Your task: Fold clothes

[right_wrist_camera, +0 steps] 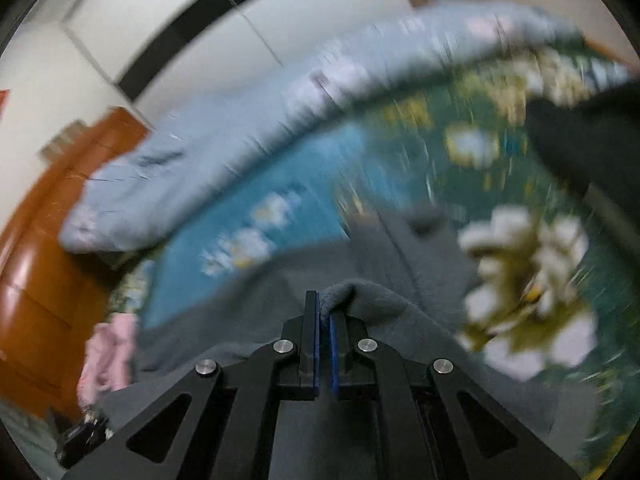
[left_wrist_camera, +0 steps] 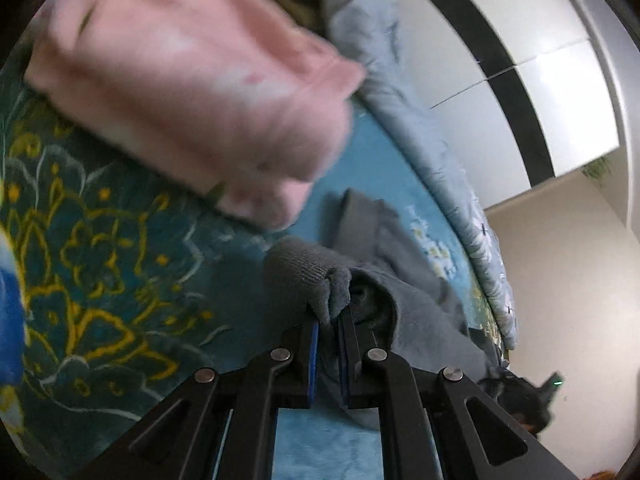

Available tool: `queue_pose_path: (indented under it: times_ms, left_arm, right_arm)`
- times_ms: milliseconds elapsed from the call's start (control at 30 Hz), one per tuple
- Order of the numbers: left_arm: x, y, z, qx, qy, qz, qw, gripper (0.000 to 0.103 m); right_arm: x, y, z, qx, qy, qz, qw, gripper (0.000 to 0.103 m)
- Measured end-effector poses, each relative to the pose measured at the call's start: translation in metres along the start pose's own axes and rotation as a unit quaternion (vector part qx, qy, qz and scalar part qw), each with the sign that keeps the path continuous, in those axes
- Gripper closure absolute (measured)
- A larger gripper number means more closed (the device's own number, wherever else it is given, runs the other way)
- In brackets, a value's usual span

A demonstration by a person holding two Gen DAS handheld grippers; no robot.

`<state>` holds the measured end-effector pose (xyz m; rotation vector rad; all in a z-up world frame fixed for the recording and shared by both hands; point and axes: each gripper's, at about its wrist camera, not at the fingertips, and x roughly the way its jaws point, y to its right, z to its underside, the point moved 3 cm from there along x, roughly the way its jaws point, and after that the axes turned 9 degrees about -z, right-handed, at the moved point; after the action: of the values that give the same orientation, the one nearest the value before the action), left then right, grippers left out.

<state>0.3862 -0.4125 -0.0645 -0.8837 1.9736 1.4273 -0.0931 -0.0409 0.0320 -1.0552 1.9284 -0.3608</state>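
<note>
the left gripper (left_wrist_camera: 329,322) pinched a ribbed cuff of the grey knitted garment (left_wrist_camera: 416,296); the right gripper (right_wrist_camera: 324,312) clamped another fold of it, above the teal floral bedspread (left_wrist_camera: 120,264).

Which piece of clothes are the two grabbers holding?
Find the blue flowered bedspread. On it lies a grey knitted garment, with a ribbed cuff in the left gripper and a fold in the right gripper. The nearby pile is pink.

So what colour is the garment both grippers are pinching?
Grey garment, ribbed at the cuff; clearest in the left wrist view.
</note>
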Motion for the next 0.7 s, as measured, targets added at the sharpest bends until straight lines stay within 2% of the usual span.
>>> queue_pose_path:
  times_ms: [133, 167, 200, 267, 467, 700]
  left_arm:
    - [0.007, 0.001, -0.001, 0.008, -0.001, -0.006, 0.9999, 0.094]
    - [0.01, 0.003, -0.002, 0.012, 0.001, -0.01, 0.9999, 0.094]
    - [0.013, 0.006, -0.001, 0.015, 0.001, -0.015, 0.9998, 0.094]
    - [0.018, 0.008, 0.001, 0.014, 0.0, -0.02, 0.9997, 0.093]
    - [0.029, 0.011, 0.001, -0.004, -0.003, -0.017, 0.9998, 0.093]
    - [0.026, 0.014, 0.003, -0.011, -0.003, -0.024, 0.9997, 0.092]
  right_arm:
    - [0.024, 0.03, 0.013, 0.032, -0.013, -0.007, 0.999, 0.097]
    - [0.03, 0.038, 0.016, 0.04, -0.017, -0.009, 0.999, 0.088]
    - [0.032, 0.043, 0.019, 0.044, -0.018, -0.01, 0.999, 0.073]
    - [0.0, 0.043, 0.027, 0.026, 0.002, 0.001, 1.0, 0.054]
    - [-0.054, 0.08, 0.086, 0.091, 0.03, 0.025, 0.995, 0.051]
    - [-0.118, 0.123, 0.155, 0.166, 0.063, 0.053, 0.983, 0.051]
